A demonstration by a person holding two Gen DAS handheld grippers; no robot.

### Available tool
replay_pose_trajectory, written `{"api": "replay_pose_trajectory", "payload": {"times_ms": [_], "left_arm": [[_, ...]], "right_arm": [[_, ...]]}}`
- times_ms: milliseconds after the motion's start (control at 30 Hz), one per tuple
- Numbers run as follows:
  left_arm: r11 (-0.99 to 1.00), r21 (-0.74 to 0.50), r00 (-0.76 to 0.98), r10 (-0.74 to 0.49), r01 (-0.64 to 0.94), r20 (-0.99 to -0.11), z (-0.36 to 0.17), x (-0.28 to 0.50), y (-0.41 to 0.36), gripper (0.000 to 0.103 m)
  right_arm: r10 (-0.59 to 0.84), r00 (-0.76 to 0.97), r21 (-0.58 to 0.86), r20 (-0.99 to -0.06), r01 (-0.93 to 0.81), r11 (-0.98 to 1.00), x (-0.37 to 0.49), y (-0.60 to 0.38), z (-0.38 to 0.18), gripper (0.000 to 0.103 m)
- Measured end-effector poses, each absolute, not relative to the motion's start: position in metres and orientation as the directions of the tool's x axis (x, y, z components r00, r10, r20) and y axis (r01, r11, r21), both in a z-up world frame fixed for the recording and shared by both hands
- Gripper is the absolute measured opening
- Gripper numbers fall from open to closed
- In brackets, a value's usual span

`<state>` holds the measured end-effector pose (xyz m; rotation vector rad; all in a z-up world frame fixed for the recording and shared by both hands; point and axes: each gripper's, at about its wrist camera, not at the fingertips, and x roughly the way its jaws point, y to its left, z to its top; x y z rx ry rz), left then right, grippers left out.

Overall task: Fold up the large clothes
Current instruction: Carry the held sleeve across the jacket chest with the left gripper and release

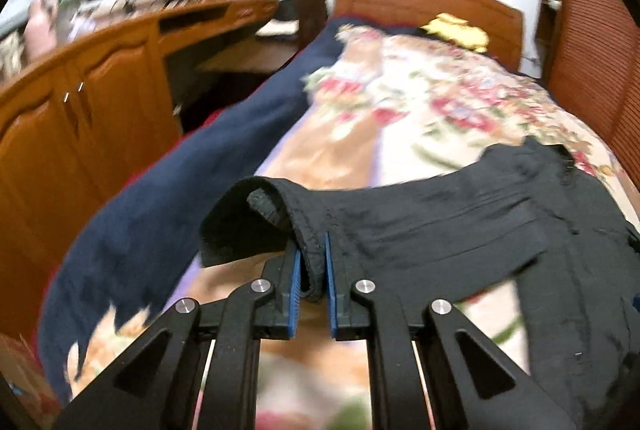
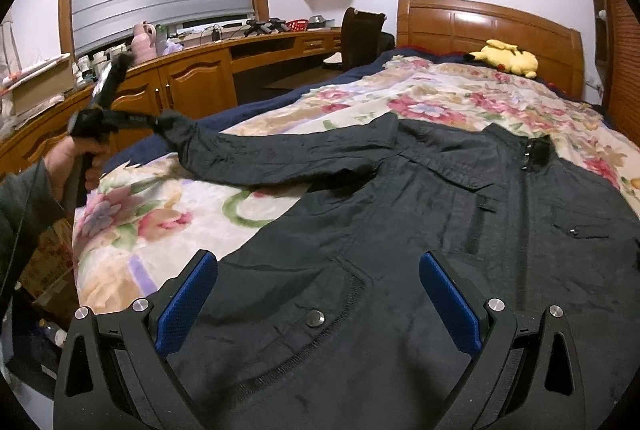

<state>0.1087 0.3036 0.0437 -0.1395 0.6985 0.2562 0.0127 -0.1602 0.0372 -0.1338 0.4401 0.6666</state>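
A black jacket [image 2: 420,214] lies front-up on the floral bedspread [image 2: 460,98], collar toward the headboard. My left gripper [image 1: 312,258] is shut on the cuff of the jacket's sleeve [image 1: 276,214] and holds it lifted above the bed; in the right wrist view the left gripper [image 2: 152,122] shows at the far left with the sleeve [image 2: 280,154] stretched out from the jacket. My right gripper [image 2: 318,270] is open wide, its blue pads [image 2: 188,302] either side of the jacket's lower hem, just above a snap button [image 2: 315,318].
A yellow plush toy [image 2: 506,60] lies by the wooden headboard [image 2: 488,22]. A navy blanket [image 1: 160,190] hangs over the bed's left edge. A long wooden desk with cupboards [image 2: 192,78] runs along the left wall, with a dark chair [image 2: 362,38] near it.
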Motion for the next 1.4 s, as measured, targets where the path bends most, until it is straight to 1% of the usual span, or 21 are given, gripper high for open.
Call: {"api": "replay_pose_trajectory", "payload": {"times_ms": [167, 300, 400, 567, 700, 767, 867, 967, 1033, 1067, 1100, 1133, 1167, 1200, 1267, 1300, 1333, 1400], "left_arm": [[0.985, -0.015, 0.780, 0.127, -0.173, -0.613, 0.075, 0.120, 0.241, 0.011], [0.996, -0.027, 0.805, 0.057, -0.090, -0.590, 0.085, 0.126, 0.191, 0.010], [0.998, -0.049, 0.845, 0.004, -0.036, -0.535, 0.095, 0.119, 0.153, 0.010], [0.994, -0.056, 0.850, -0.107, 0.091, -0.515, 0.098, 0.113, 0.094, 0.010], [0.983, -0.057, 0.838, -0.179, 0.175, -0.516, 0.099, 0.103, 0.058, 0.010], [0.979, -0.044, 0.833, -0.194, 0.201, -0.518, 0.097, 0.100, 0.044, 0.010], [0.978, 0.007, 0.841, -0.175, 0.208, -0.512, 0.090, 0.089, 0.023, 0.010], [0.979, -0.039, 0.836, -0.193, 0.202, -0.514, 0.080, 0.077, 0.017, 0.010], [0.982, -0.020, 0.840, -0.172, 0.189, -0.515, 0.074, 0.072, 0.014, 0.012], [0.983, -0.003, 0.842, -0.157, 0.181, -0.516, 0.071, 0.071, 0.014, 0.014], [0.983, 0.000, 0.841, -0.155, 0.181, -0.518, 0.068, 0.069, 0.014, 0.022], [0.982, -0.002, 0.840, -0.161, 0.187, -0.518, 0.066, 0.066, 0.015, 0.032], [0.982, -0.004, 0.841, -0.164, 0.189, -0.515, 0.064, 0.064, 0.014, 0.038], [0.981, -0.009, 0.844, -0.170, 0.191, -0.509, 0.064, 0.059, 0.017, 0.047], [0.982, -0.014, 0.848, -0.172, 0.190, -0.501, 0.062, 0.053, 0.019, 0.056], [0.983, -0.019, 0.849, -0.169, 0.184, -0.500, 0.061, 0.049, 0.023, 0.069], [0.985, -0.025, 0.853, -0.162, 0.173, -0.495, 0.059, 0.046, 0.026, 0.080], [0.987, -0.042, 0.862, -0.155, 0.154, -0.482, 0.055, 0.039, 0.034, 0.082]], "right_arm": [[0.547, 0.723, 0.019, -0.422, -0.596, 0.803, 0.006, -0.186, 0.038, 0.101], [0.524, 0.745, 0.023, -0.412, -0.567, 0.823, 0.002, -0.206, 0.040, 0.101], [0.509, 0.760, 0.027, -0.405, -0.547, 0.837, -0.002, -0.219, 0.041, 0.101], [0.489, 0.778, 0.035, -0.395, -0.519, 0.854, -0.012, -0.230, 0.043, 0.101], [0.464, 0.790, 0.024, -0.400, -0.497, 0.867, -0.013, -0.229, 0.043, 0.101], [0.454, 0.795, 0.023, -0.403, -0.487, 0.873, -0.012, -0.227, 0.044, 0.101], [0.444, 0.799, 0.027, -0.406, -0.475, 0.879, -0.012, -0.229, 0.043, 0.101], [0.432, 0.802, 0.024, -0.413, -0.464, 0.885, -0.010, -0.227, 0.046, 0.101], [0.428, 0.801, 0.022, -0.419, -0.462, 0.886, -0.010, -0.226, 0.045, 0.101], [0.425, 0.801, 0.021, -0.422, -0.460, 0.888, -0.011, -0.226, 0.045, 0.101], [0.423, 0.801, 0.022, -0.424, -0.458, 0.889, -0.010, -0.227, 0.045, 0.101], [0.423, 0.800, 0.024, -0.426, -0.458, 0.889, -0.008, -0.228, 0.046, 0.101], [0.423, 0.799, 0.025, -0.428, -0.457, 0.889, -0.007, -0.229, 0.046, 0.101], [0.421, 0.799, 0.025, -0.429, -0.456, 0.890, -0.006, -0.229, 0.046, 0.101], [0.423, 0.797, 0.028, -0.431, -0.457, 0.889, -0.003, -0.229, 0.047, 0.101], [0.425, 0.795, 0.028, -0.432, -0.459, 0.888, -0.002, -0.227, 0.047, 0.101], [0.427, 0.793, 0.028, -0.434, -0.461, 0.887, -0.002, -0.226, 0.047, 0.101], [0.430, 0.790, 0.026, -0.437, -0.467, 0.884, -0.001, -0.224, 0.046, 0.101]]}}
